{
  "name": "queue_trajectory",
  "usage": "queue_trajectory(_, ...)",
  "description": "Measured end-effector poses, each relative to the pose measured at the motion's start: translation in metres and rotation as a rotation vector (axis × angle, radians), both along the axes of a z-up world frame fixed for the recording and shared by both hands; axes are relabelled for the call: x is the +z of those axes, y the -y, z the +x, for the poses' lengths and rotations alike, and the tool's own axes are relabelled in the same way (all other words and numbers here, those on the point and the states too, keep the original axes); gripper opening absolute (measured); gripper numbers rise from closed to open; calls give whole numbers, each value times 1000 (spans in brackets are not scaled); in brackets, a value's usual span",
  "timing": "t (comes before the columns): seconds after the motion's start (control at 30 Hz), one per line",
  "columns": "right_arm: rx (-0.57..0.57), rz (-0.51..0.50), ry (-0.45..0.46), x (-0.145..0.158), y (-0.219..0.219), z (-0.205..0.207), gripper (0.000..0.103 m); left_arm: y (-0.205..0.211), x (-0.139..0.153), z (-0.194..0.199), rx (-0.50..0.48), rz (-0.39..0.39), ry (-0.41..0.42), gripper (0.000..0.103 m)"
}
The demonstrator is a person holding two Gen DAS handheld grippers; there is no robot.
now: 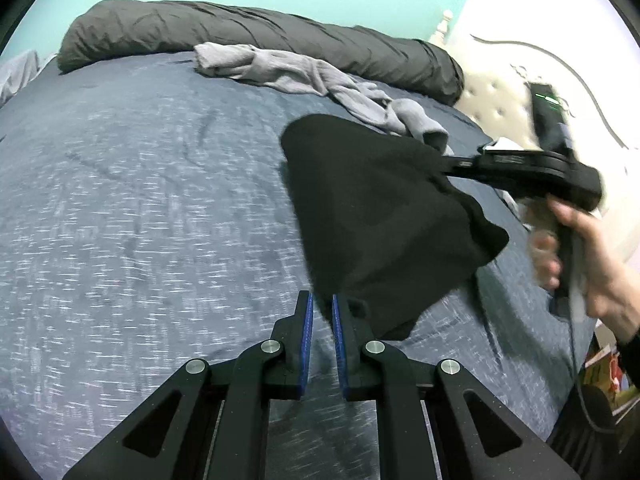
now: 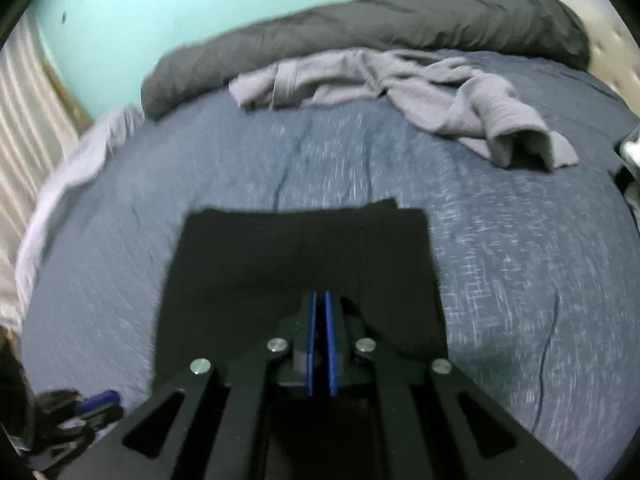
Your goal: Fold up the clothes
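A folded black garment (image 1: 372, 208) hangs above the blue bedspread (image 1: 140, 180), pinched at one edge by my right gripper (image 1: 446, 162), which a hand (image 1: 592, 248) holds at the right. In the right wrist view the same black garment (image 2: 296, 248) spreads as a rectangle beyond the right gripper (image 2: 321, 294), whose blue pads stand almost together. My left gripper (image 1: 320, 300) sits just below the garment's lower corner, with a narrow gap between its pads and only bedspread showing through. The left gripper (image 2: 92, 404) also shows at the lower left of the right wrist view.
A crumpled grey garment (image 1: 304, 72) lies at the far side of the bed, also visible as a grey garment (image 2: 400, 80) in the right wrist view. Behind it runs a rolled dark grey duvet (image 1: 240, 28) against the teal wall. A tufted headboard (image 1: 492, 92) stands at the right.
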State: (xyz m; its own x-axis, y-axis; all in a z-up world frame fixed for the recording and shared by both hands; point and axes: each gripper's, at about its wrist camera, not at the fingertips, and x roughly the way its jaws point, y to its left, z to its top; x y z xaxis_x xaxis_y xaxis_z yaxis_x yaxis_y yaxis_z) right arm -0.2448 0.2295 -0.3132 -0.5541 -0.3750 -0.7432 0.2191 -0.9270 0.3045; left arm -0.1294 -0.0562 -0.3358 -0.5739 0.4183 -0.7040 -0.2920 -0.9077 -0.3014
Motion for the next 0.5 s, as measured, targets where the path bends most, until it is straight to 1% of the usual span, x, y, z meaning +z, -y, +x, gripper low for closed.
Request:
queue_trajectory(0.03,-10,-30,-10,6,-3,9,17,4,1,0,9,3,-1,11)
queue_trajectory(0.07,-15,-61,-16,11,-6,21,28,8,2,1,19,6,-3,11)
queue_trajectory(0.1,-14,-82,-17,13,-7,32,32,11,2,3,27,9,-4,11)
queue_trajectory(0.17,-11,-117,-19,14,-5,56,33,19,4,6,45,21,-6,11)
queue_trajectory(0.23,-1,-147,5,8,-1,80,34,25,5,10,56,28,-9,11)
queue_trajectory(0.3,8,-167,43,-4,5,97,39,33,7,15,72,34,-12,11)
queue_trajectory(0.33,16,-169,67,-11,9,103,45,37,8,17,79,38,-13,11)
queue_trajectory(0.43,41,-156,142,-34,26,116,47,49,9,21,108,54,-14,11)
queue_trajectory(0.5,45,-143,170,-46,36,118,48,56,9,23,124,65,-15,11)
